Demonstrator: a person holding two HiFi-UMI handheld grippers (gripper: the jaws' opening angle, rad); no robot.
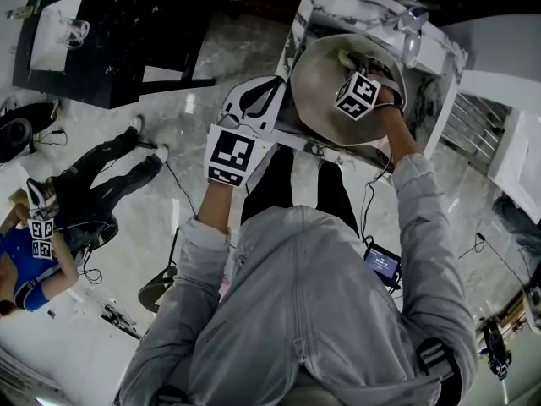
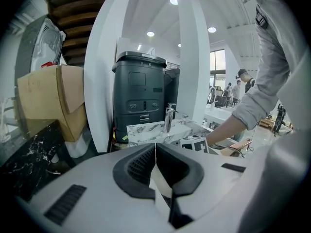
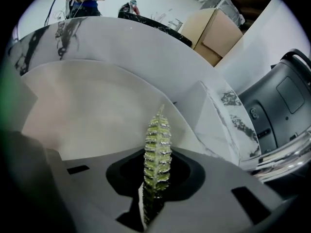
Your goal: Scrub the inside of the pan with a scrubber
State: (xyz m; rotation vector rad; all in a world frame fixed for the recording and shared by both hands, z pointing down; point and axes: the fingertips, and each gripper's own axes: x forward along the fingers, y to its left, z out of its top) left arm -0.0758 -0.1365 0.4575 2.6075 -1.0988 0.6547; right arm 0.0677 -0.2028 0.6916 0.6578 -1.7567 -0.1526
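The pale round pan (image 1: 325,83) is tilted over the marble sink. Its inside (image 3: 92,106) fills the right gripper view. My right gripper (image 1: 355,68) reaches into the pan under its marker cube. It is shut (image 3: 156,178) on a green scrubber (image 3: 158,147) with silvery flecks, which stands on edge close to the pan's inner wall. The scrubber (image 1: 347,57) shows as a yellowish spot in the head view. My left gripper (image 1: 269,91) is at the pan's left rim. Its jaws (image 2: 156,152) are closed on a thin pale strip, apparently the pan's handle.
A marble counter (image 1: 372,11) with a chrome faucet (image 2: 168,118) holds the sink. Behind it stand a dark grey bin (image 2: 141,91), white pillars and a cardboard box (image 2: 53,96). A person sits on the floor at left (image 1: 51,227) near a black table (image 1: 110,32).
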